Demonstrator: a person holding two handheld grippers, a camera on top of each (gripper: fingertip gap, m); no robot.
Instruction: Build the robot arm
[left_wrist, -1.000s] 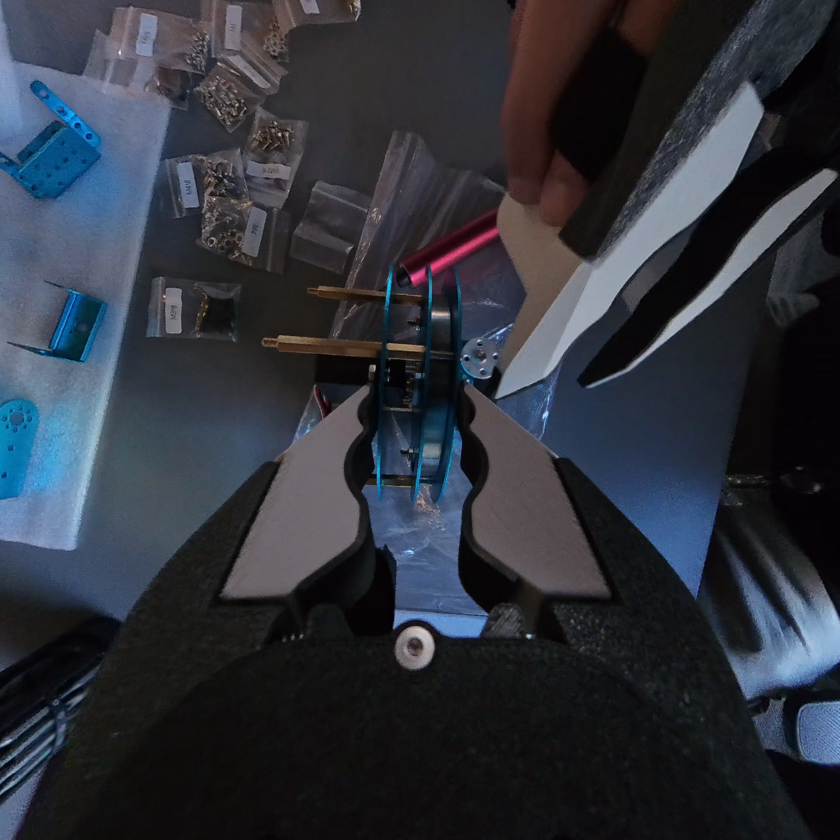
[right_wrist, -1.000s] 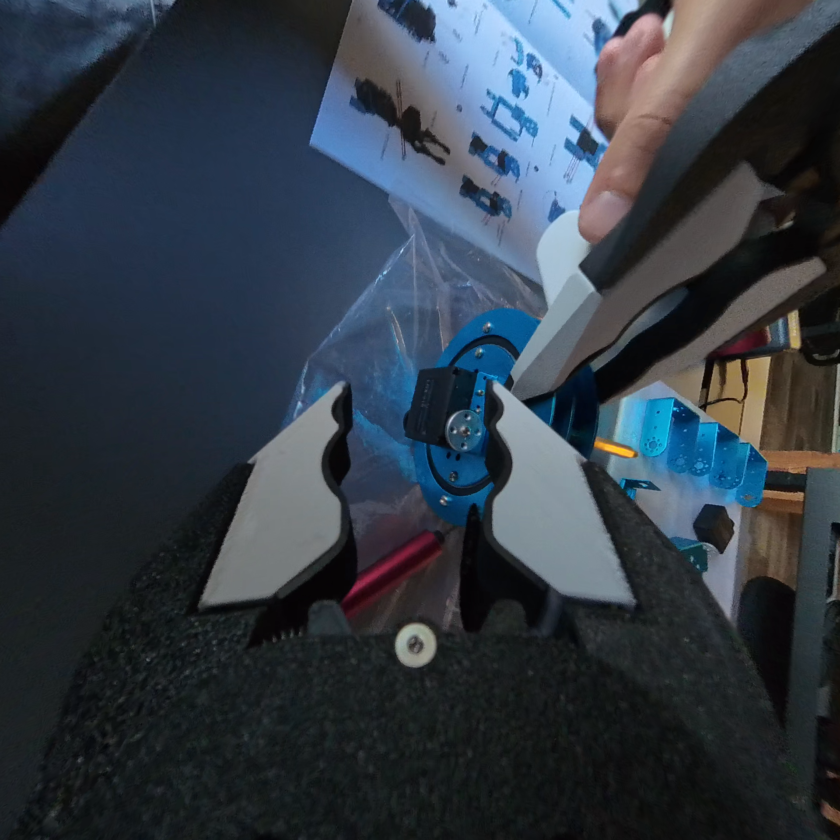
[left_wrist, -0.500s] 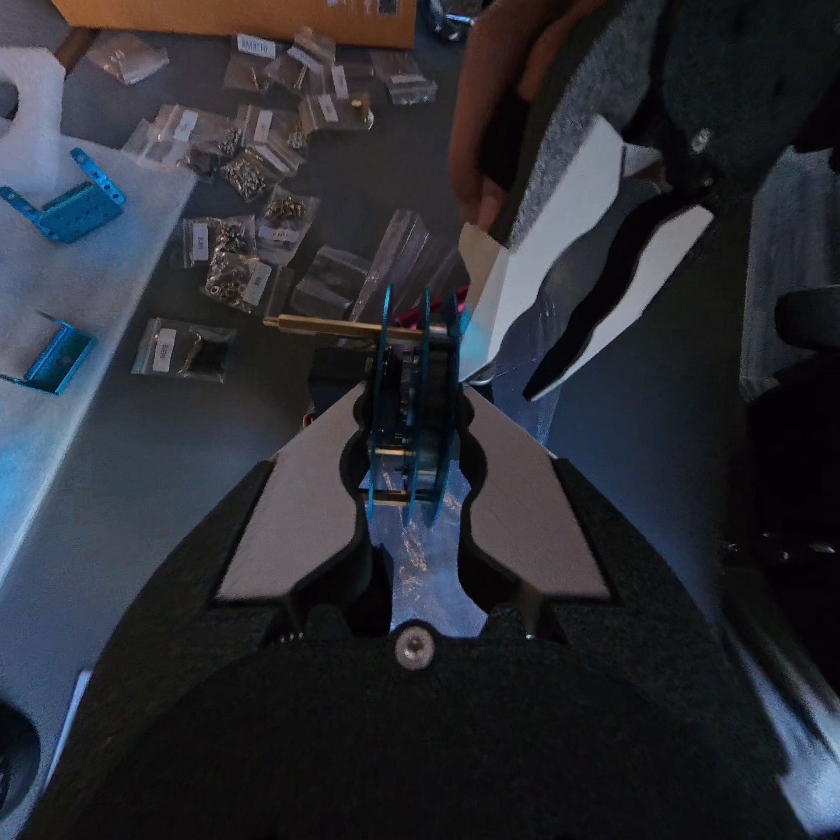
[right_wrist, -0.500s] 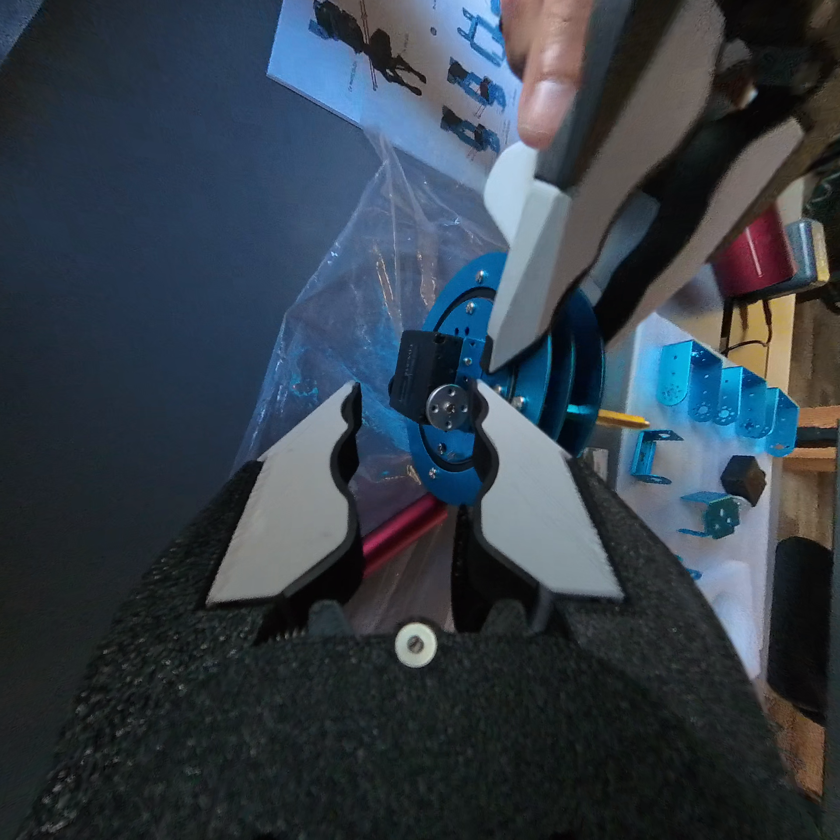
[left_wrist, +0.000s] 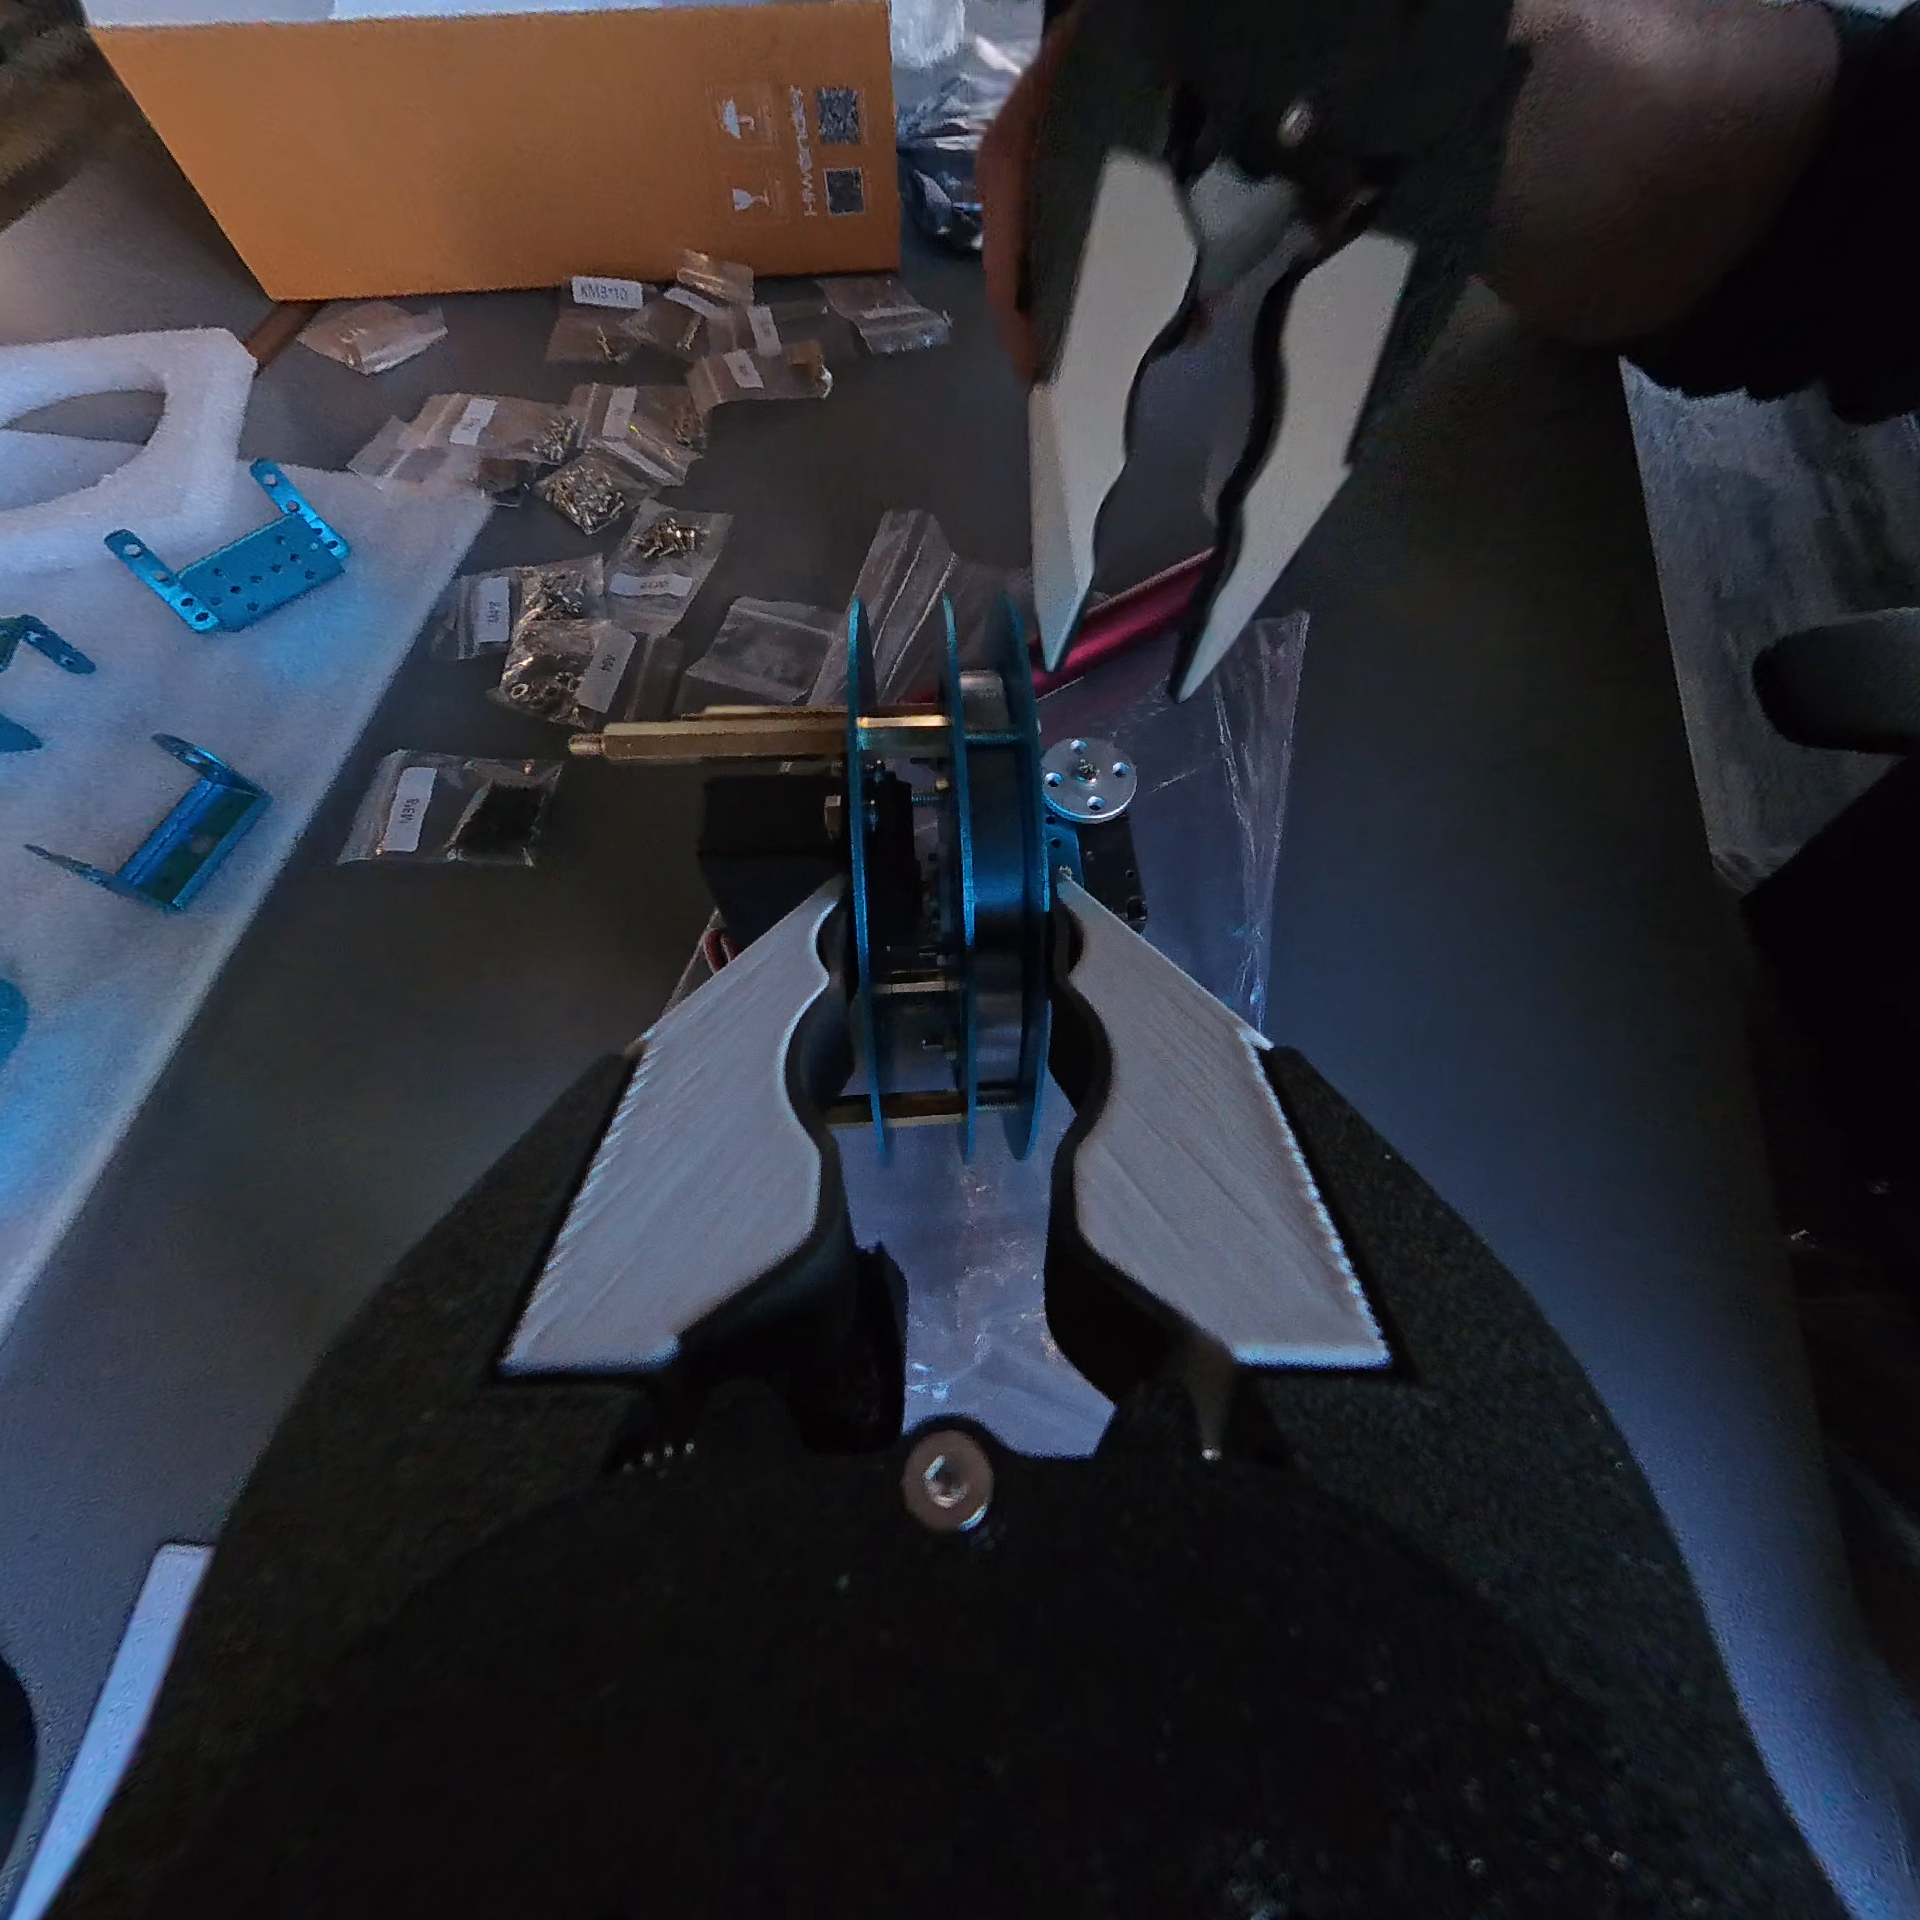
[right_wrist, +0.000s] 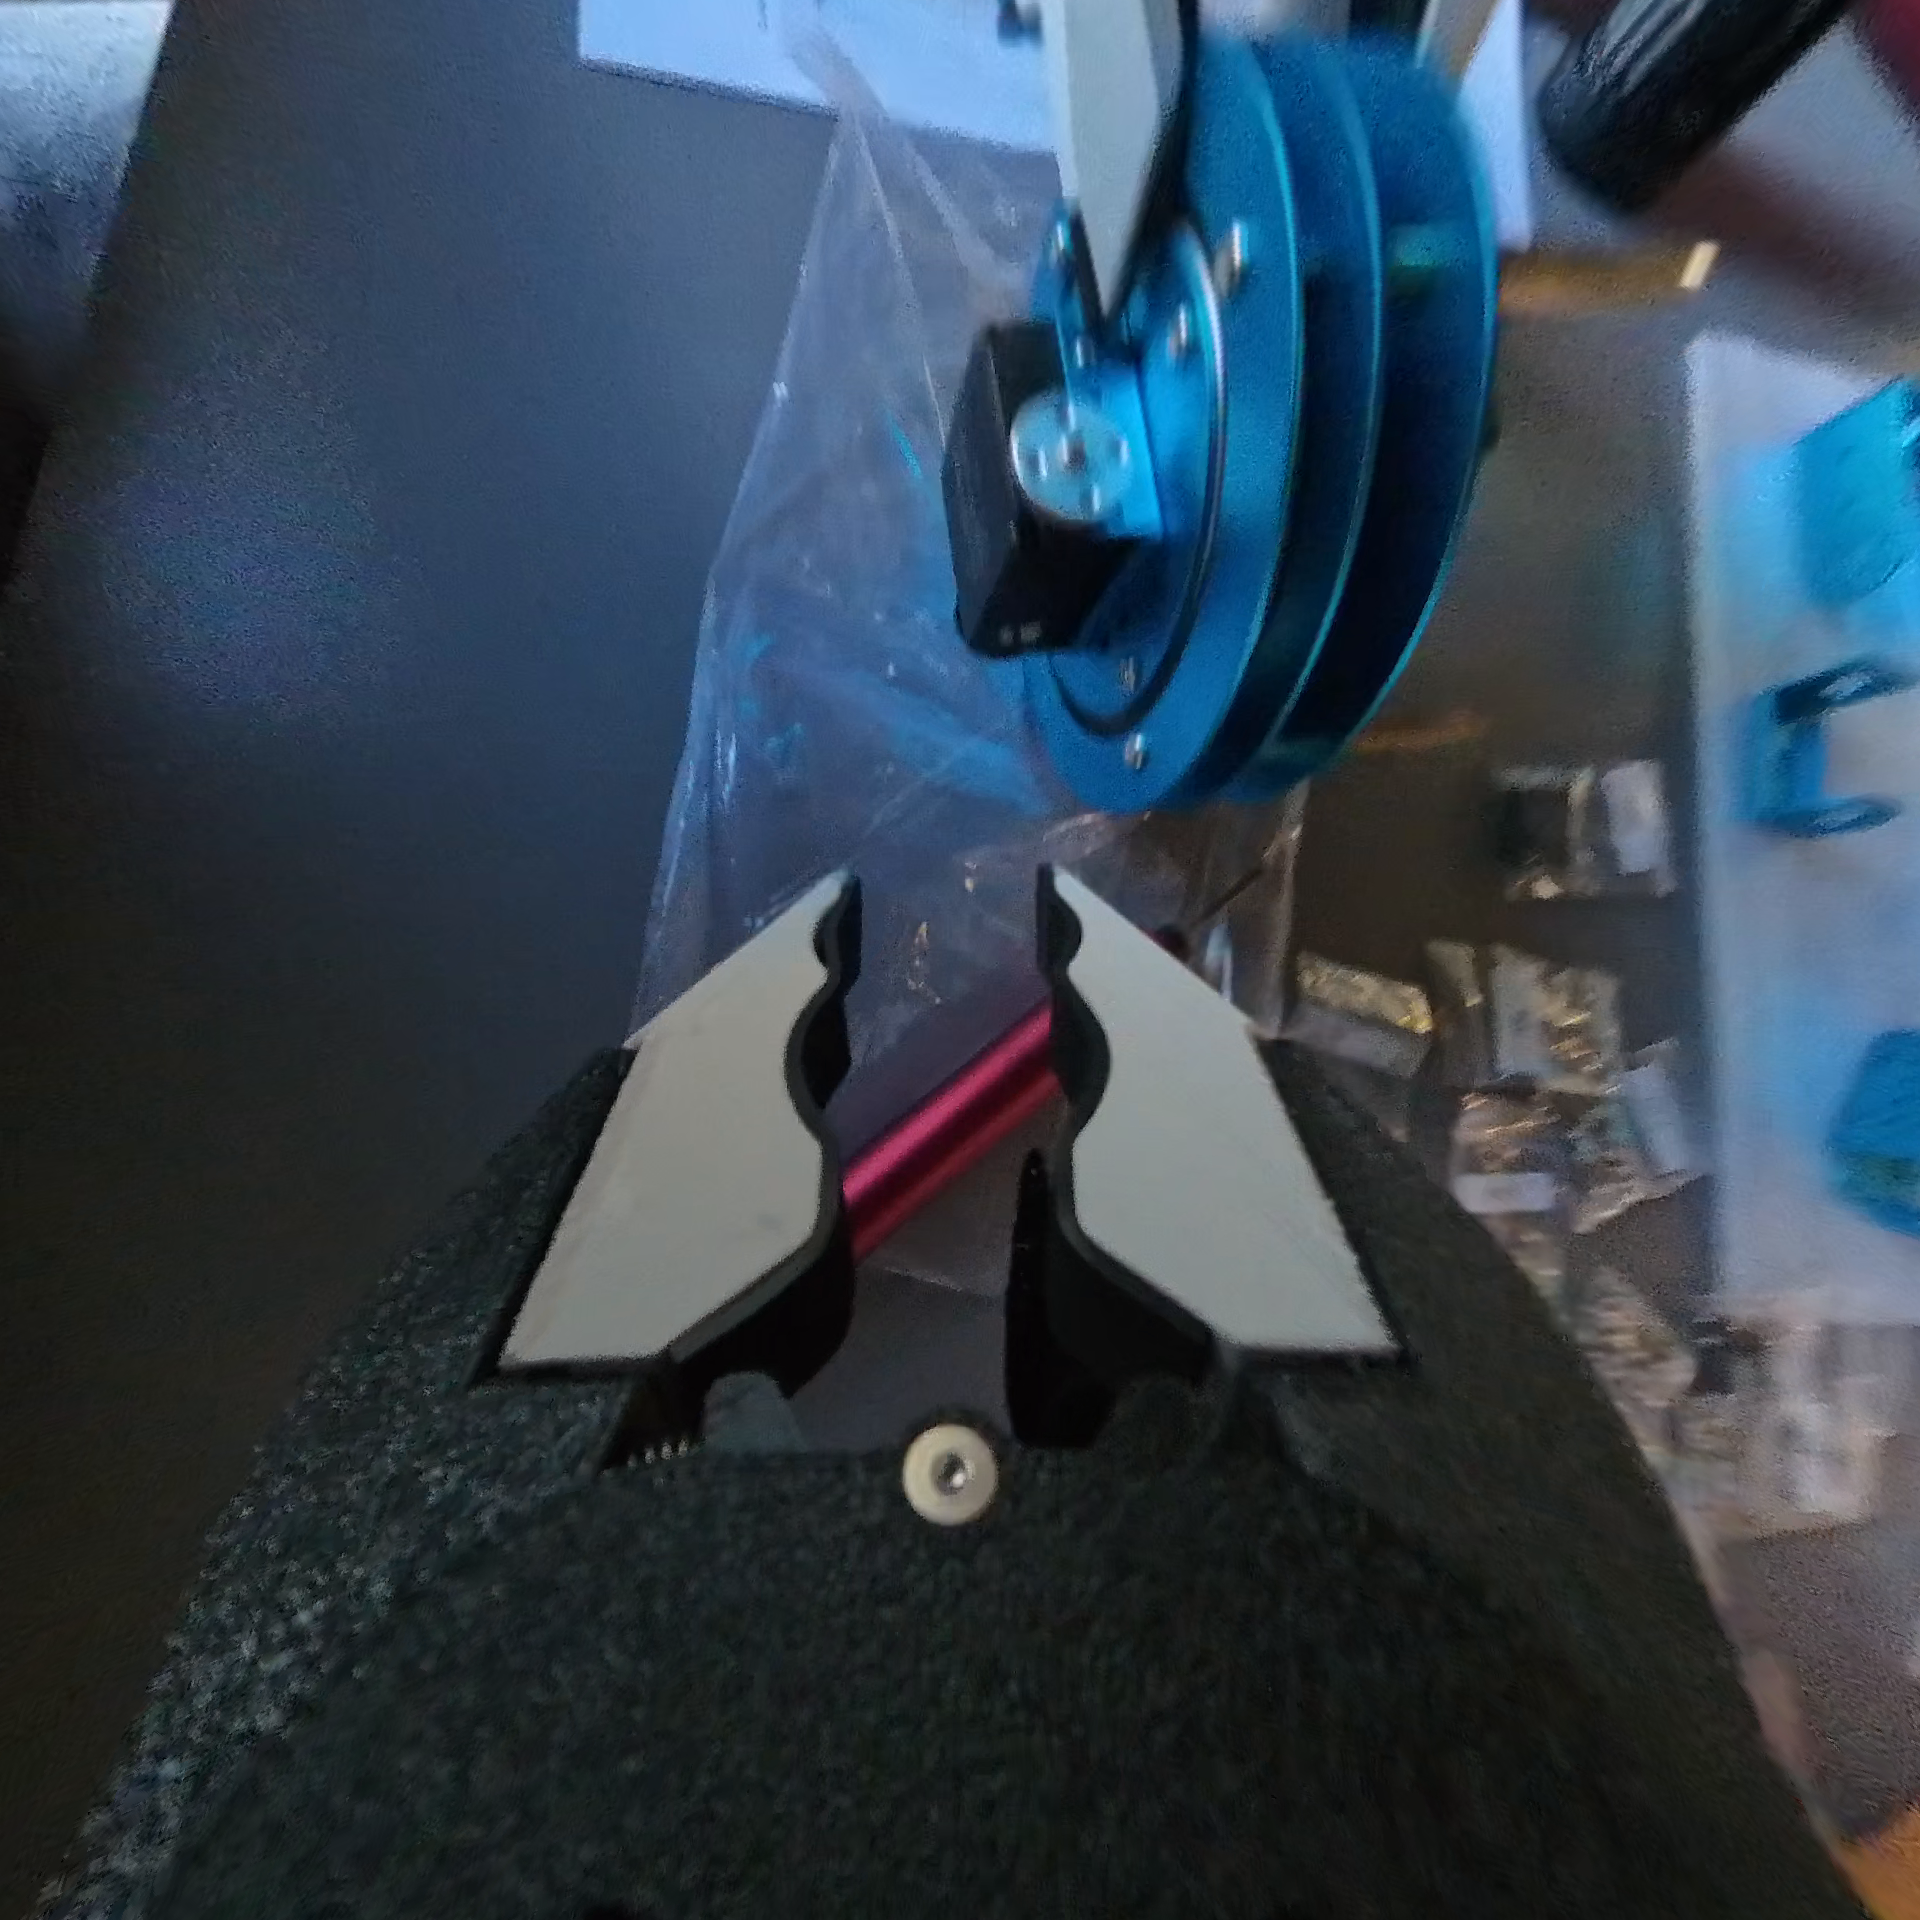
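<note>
1. The left tongs (left_wrist: 951, 904) are clenched on a blue disc assembly (left_wrist: 997, 883), gripping it edge-on by its outer faces and holding it above the table (left_wrist: 416, 1039).
2. The assembly counts three blue discs. One long brass standoff (left_wrist: 717, 740) juts toward 9 o'clock, and a second shows behind it. There is one black servo block, and one silver horn (left_wrist: 1089, 777) at 3 o'clock.
3. The right tongs (right_wrist: 948, 883) are released and grasp nothing. In the left wrist view they hang tips-down at 1 o'clock of the assembly, close to it but apart.
4. Directly under the right tongs lies one red rod (right_wrist: 945, 1122), on or in one clear plastic bag (right_wrist: 810, 623); which, I cannot tell.
5. At 10 o'clock many small parts bags (left_wrist: 582, 582) are scattered, too overlapped to count.
6. At 11 o'clock stands one cardboard box (left_wrist: 499, 135).
7. At 9 o'clock, white foam (left_wrist: 156, 987) carries two whole blue brackets (left_wrist: 234, 571), with more cut off at the edge.
</note>
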